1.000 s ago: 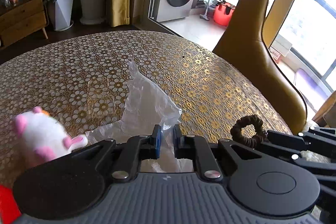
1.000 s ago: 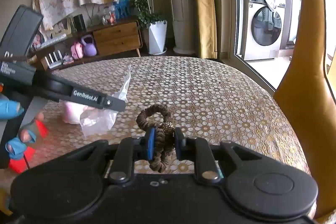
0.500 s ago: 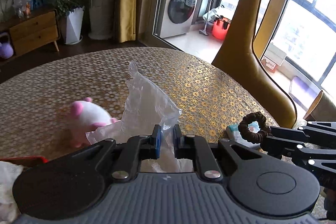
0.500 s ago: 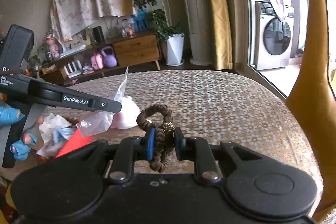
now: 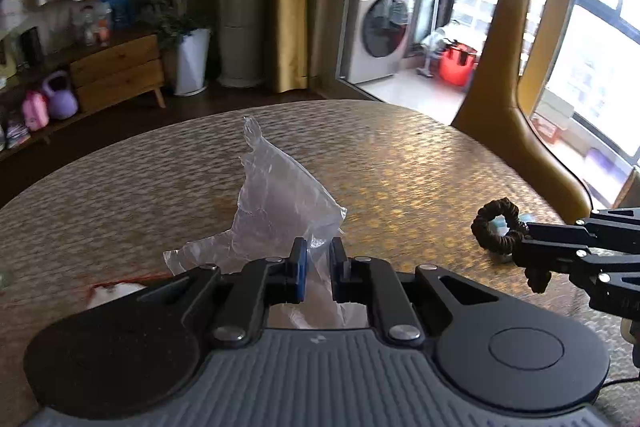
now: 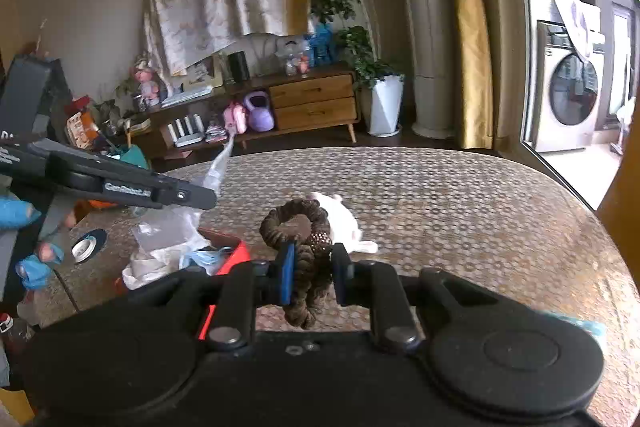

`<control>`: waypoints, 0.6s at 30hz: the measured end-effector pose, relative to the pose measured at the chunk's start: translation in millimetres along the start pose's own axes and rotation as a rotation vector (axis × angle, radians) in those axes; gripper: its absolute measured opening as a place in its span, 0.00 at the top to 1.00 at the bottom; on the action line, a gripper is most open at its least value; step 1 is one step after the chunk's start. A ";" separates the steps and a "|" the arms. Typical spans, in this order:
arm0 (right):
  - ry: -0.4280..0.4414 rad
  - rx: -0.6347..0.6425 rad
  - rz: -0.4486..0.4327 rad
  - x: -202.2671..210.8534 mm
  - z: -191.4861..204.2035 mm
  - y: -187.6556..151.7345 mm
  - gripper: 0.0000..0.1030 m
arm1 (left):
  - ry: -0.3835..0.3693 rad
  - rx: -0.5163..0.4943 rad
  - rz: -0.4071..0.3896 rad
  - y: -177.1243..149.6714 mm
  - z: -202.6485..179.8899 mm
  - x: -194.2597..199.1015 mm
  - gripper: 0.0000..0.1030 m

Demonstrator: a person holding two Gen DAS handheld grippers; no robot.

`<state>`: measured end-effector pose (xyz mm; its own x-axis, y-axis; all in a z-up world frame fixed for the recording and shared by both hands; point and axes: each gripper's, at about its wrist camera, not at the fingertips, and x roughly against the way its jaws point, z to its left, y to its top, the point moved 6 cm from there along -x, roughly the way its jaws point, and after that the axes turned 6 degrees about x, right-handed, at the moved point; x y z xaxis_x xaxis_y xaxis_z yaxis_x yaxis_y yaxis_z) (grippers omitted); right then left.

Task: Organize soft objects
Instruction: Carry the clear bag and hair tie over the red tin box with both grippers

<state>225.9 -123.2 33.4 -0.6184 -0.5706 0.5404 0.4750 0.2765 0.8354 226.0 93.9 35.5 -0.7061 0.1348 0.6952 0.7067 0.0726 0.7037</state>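
My left gripper (image 5: 319,269) is shut on a clear plastic bag (image 5: 276,203) and holds it up above the table; it also shows at the left of the right wrist view (image 6: 192,197). My right gripper (image 6: 312,269) is shut on a brown hair scrunchie (image 6: 298,227), held above the table; the scrunchie shows at the right of the left wrist view (image 5: 496,225). A white plush toy (image 6: 340,219) lies on the table beyond the scrunchie. A red box (image 6: 228,259) with white and blue soft items (image 6: 168,259) sits at the left.
The round table has a gold patterned cloth (image 5: 400,163). A tan chair back (image 5: 504,67) stands at the table's right edge. A tape roll (image 6: 84,247) lies near the left edge. A small blue item (image 6: 580,325) lies at the right.
Both grippers have risen and swung left, each keeping its hold. The plush toy has left the left wrist view; the red box has come into the right wrist view.
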 end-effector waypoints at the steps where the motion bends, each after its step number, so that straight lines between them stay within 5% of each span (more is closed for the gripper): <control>1: 0.009 -0.002 0.004 -5.4 5.0 1.5 0.82 | 0.009 0.005 -0.001 -1.5 7.7 3.3 0.89; 18: 0.159 0.064 0.104 -112.3 111.5 8.2 0.82 | 0.106 0.159 0.101 -62.7 129.3 2.0 0.89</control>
<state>229.4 29.4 -9.3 -0.4591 -0.6496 0.6060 0.4876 0.3859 0.7832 186.0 217.4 -26.2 -0.6263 0.0454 0.7783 0.7663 0.2197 0.6038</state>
